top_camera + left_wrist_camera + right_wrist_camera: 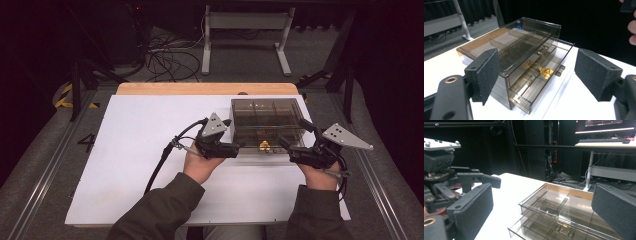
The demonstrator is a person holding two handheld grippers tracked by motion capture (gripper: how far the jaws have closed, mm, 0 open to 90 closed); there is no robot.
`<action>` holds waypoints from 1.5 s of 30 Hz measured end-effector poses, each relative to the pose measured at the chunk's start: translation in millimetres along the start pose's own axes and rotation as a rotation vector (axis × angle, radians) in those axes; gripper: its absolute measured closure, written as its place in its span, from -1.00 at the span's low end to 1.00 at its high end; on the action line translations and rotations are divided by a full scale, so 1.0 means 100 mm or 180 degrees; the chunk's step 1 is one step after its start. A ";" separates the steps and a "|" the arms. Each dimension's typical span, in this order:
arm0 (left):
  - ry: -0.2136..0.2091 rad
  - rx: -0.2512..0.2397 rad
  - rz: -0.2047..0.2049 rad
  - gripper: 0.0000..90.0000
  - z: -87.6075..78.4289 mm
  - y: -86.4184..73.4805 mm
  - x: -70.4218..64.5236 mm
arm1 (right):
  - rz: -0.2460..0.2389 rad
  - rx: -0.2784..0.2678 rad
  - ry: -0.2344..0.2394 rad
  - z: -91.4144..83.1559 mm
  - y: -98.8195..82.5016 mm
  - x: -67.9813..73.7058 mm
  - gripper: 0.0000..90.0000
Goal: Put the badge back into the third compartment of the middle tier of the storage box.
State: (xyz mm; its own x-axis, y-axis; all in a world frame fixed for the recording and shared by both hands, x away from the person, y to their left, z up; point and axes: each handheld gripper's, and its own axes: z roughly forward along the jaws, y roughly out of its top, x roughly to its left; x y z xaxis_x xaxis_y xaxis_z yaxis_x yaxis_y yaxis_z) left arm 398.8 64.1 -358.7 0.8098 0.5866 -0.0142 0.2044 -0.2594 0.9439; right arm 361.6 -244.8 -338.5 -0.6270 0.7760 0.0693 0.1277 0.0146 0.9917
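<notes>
A smoked, see-through drawer box [267, 117] stands on the white board, right of centre. Its low drawer [265, 148] is pulled out toward the person, and a small gold piece [264, 145] lies in it. My left gripper [232, 136] sits just left of the box's front corner, jaws open and apart from it. In the left gripper view the box [511, 42], the drawer [536, 82] and the gold piece [546, 71] lie ahead between the wide pads [487, 75]. My right gripper [295, 134] is open at the box's right front corner, nothing held.
The white board [140, 150] covers a wooden table whose far edge [200, 89] shows. Behind stand a white desk frame [245, 35] and floor cables [170, 60]. In the right gripper view, the left gripper [461, 180] is at left, with a keyboard [602, 141] far back.
</notes>
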 end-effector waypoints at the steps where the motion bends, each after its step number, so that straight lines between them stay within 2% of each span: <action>1: -0.0003 -0.0010 -0.0006 -0.57 -0.02 0.00 0.01 | -0.0003 0.0011 0.0002 0.00 0.00 0.00 -0.91; 4: -0.0023 -0.0060 -0.0041 -0.60 -0.11 -0.01 0.02 | -0.0014 0.0016 0.0002 0.02 -0.01 0.01 -0.91; 8: 0.0015 -0.0117 -0.0035 -0.64 -0.22 -0.02 0.03 | -0.0020 -0.0003 0.0002 0.02 -0.01 0.02 -0.90; 11: 0.0087 -0.0113 0.0043 -0.67 -0.29 -0.05 0.03 | -0.0024 0.0000 0.0007 0.03 -0.02 0.02 -0.91; 17: 0.0147 -0.0159 0.0054 -0.76 -0.44 -0.10 0.05 | -0.0022 0.0020 0.0020 0.06 -0.03 0.05 -0.91; 21: 0.0203 -0.0244 0.0024 -0.79 -0.59 -0.13 0.09 | -0.0050 0.0047 0.0030 0.08 -0.04 0.06 -0.91; 29: 0.0334 -0.0308 0.0002 -0.83 -0.91 -0.26 0.18 | -0.0084 0.0065 0.0027 0.11 -0.05 0.10 -0.91; 36: 0.0415 -0.0413 -0.0004 -0.85 -1.17 -0.28 0.25 | -0.0107 0.0105 0.0042 0.15 -0.08 0.14 -0.91; 39: 0.0368 -0.0443 -0.0043 -0.85 -1.26 -0.28 0.28 | -0.0101 0.0119 0.0060 0.16 -0.09 0.14 -0.91; 45: 0.0406 -0.0504 -0.0022 -0.86 -1.39 -0.30 0.30 | -0.0075 0.0108 0.0075 0.17 -0.10 0.15 -0.91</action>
State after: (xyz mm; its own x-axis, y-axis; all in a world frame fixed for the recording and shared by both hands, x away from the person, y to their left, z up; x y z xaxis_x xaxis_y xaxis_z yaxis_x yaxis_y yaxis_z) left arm 341.0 196.2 -341.2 0.7304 0.6829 0.0114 0.1126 -0.1369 0.9842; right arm 364.1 -222.2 -349.1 -0.6479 0.7602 0.0488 0.1384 0.0545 0.9889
